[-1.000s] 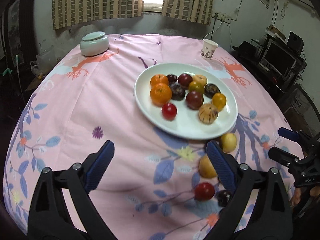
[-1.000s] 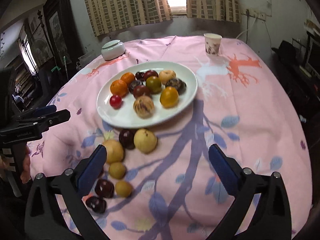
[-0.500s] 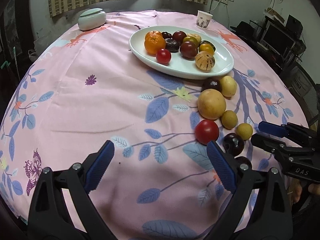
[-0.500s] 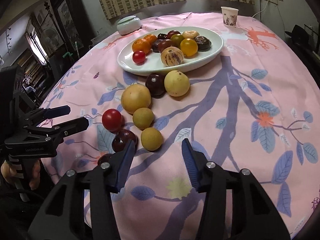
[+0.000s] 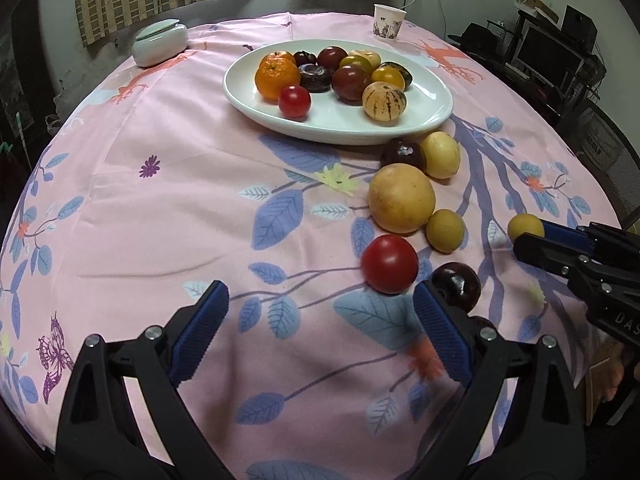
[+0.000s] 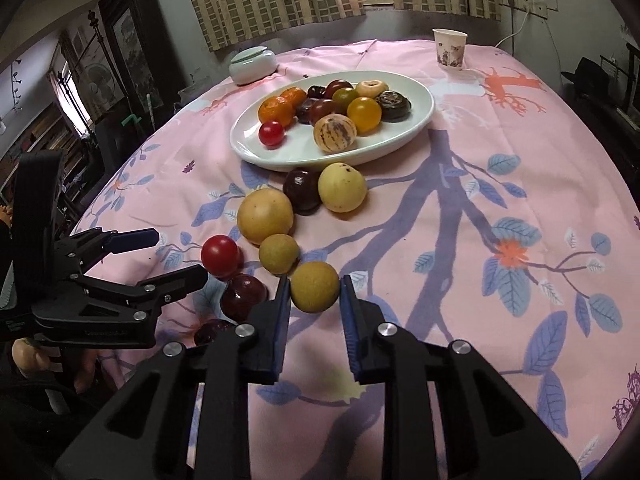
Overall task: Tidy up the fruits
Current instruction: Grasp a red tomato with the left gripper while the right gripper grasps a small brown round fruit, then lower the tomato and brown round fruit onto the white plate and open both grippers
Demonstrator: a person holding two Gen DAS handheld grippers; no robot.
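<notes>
Cloth (image 5: 192, 184), pink and printed with blue leaves and a purple tree, is draped smoothly over the round bench. An oval white glazed plate (image 6: 416, 128) is set toward the far side and is heaped with glossy round fruit: oranges, dark plums, a red tomato and a striped pale melon (image 6: 334, 133). Loose fruit is strung along the cloth in front of the plate. A large matte yellow fruit (image 6: 265, 215) is flanked by a dark plum (image 6: 301, 191) and a pale yellow fruit (image 6: 342, 186); nearer lie a red tomato (image 6: 219, 255), a shiny plum (image 6: 243, 296) and a small dull-yellow fruit (image 6: 278, 253).

A second small round fruit (image 6: 314, 286), rough-skinned and ochre, is framed by the right gripper (image 6: 312, 294), whose ribbed blue jaws are drawn close on either side; contact cannot be told. The left gripper (image 5: 320, 312) is held just above the cloth with jaws wide apart and nothing between them, the tomato and plum lying just beside its right jaw. A lidded ceramic jar (image 5: 160, 42) and a paper cup (image 5: 389, 22) are set at the far edge.
</notes>
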